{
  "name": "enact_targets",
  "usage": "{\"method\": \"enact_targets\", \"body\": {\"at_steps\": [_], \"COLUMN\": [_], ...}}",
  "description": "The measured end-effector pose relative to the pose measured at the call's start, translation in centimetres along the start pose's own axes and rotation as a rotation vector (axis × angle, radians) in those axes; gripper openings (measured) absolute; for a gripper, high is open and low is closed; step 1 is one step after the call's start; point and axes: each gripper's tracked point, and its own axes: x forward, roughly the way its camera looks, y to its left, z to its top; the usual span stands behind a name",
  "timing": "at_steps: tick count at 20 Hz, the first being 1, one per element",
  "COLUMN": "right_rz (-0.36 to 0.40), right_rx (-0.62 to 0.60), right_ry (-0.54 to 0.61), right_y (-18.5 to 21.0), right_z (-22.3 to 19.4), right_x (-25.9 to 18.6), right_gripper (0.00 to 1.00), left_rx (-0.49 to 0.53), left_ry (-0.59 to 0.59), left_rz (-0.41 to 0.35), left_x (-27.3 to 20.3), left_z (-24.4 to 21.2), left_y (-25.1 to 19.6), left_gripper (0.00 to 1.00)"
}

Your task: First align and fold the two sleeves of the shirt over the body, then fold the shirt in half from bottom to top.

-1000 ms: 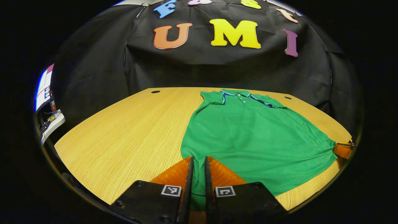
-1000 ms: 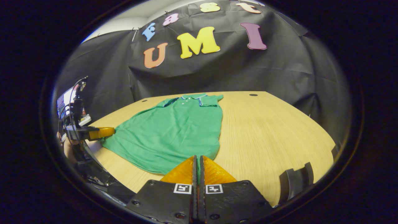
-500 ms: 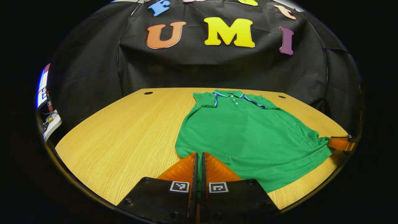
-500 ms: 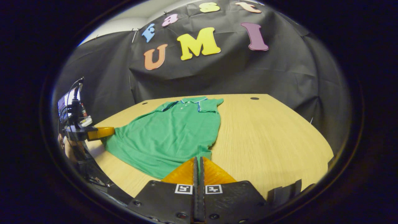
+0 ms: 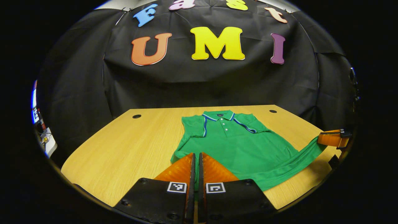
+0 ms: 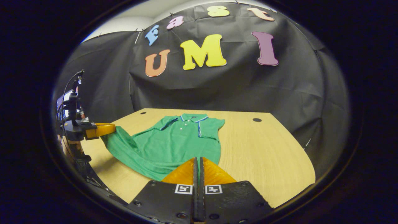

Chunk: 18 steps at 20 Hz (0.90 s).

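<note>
A green polo shirt point(image 5: 242, 146) with a blue-and-white trimmed collar lies on the wooden table point(image 5: 124, 149), both sleeves folded in over the body. My left gripper point(image 5: 195, 157) is shut on the shirt's bottom left hem corner, lifted off the table. In the right gripper view, my right gripper point(image 6: 197, 161) is shut on the bottom right hem corner of the shirt point(image 6: 174, 143). Each view shows the other gripper at its edge, the right gripper point(image 5: 332, 138) and the left gripper point(image 6: 99, 130), both holding the raised hem. The hem hangs taut between them.
The table point(image 6: 264, 155) has small round cable holes point(image 5: 136, 116) near its back corners. The black cloth wall stands right behind it. Equipment on a stand point(image 6: 73, 102) and a lit screen point(image 5: 34, 105) sit off the table's left side.
Both grippers have risen with the bottom hem, lifting it off the table and carrying it toward the collar. The flat part of the shirt looks shorter now.
</note>
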Motion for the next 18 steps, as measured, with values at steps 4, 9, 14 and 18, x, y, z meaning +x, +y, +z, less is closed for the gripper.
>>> {"method": "enact_targets", "body": {"at_steps": [4,9,14,18], "right_rz": [-0.035,-0.086,-0.128,-0.153], "right_rx": [-0.016,-0.076,-0.122,-0.125], "right_ry": [-0.035,-0.125,-0.213,-0.269], "right_y": [-1.5,-2.7,-3.1,-4.2], "right_z": [6.4,13.2,17.7,21.3], "right_x": [3.7,10.6,16.2,20.0], "right_gripper": [0.0,0.0,0.0,0.01], "left_rx": [0.013,0.09,0.1,0.058], "left_ry": [-0.044,-0.183,-0.27,-0.293], "left_rz": [0.003,0.035,0.067,0.067], "left_x": [3.7,10.8,15.6,20.1], "left_z": [4.3,10.6,15.0,17.5], "left_y": [1.4,3.1,4.5,4.7], "left_gripper": [0.1,0.09,0.09,0.09]}}
